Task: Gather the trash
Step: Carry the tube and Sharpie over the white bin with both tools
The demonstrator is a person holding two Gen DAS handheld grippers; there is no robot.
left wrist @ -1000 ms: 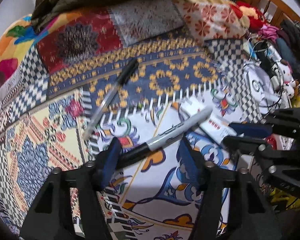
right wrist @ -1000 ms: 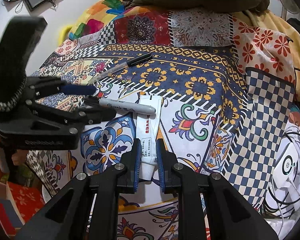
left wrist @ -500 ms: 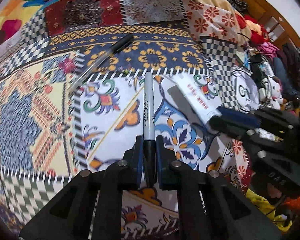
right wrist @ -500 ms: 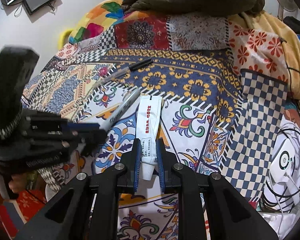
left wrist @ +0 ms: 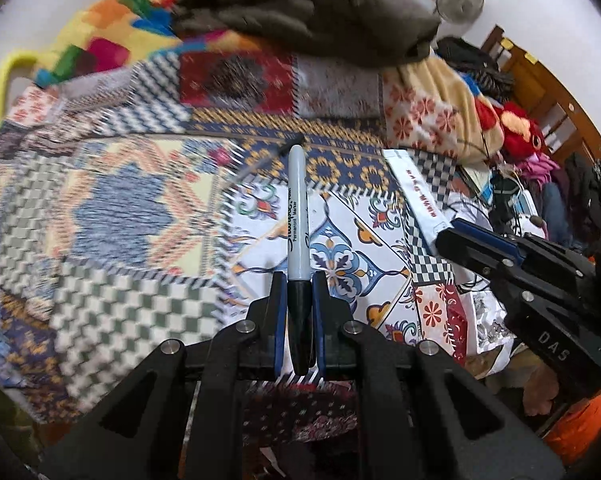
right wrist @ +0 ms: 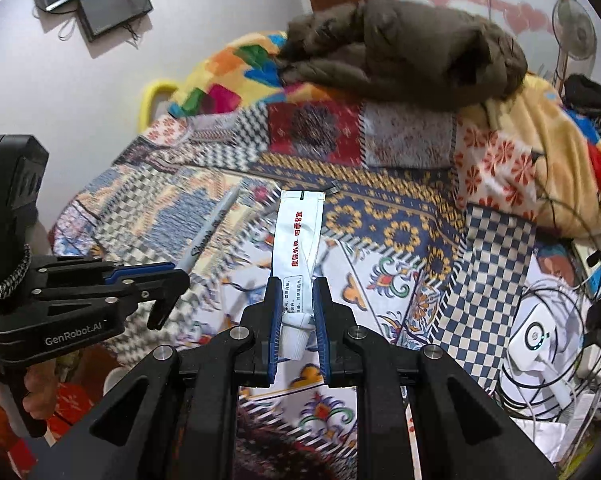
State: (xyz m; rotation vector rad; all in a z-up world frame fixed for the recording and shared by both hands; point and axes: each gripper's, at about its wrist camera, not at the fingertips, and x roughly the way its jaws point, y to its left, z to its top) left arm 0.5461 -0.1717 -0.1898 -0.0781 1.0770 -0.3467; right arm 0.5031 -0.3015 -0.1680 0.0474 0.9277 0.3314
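the left gripper (left wrist: pixel 296 312) is clamping its jaws on the black cap end of a grey marker (left wrist: pixel 297 208), which is sticking out forward above the patterned bedspread (left wrist: pixel 112 208); a clear pen (left wrist: pixel 272 156) is lying on the cloth beyond it, not picked up. to the right, the right gripper (right wrist: pixel 296 320) is pinching a white tube (right wrist: pixel 298 240) near its cap, clear of the bed. judging by this, two pieces are in hand, and the pen and the drop-off are left.
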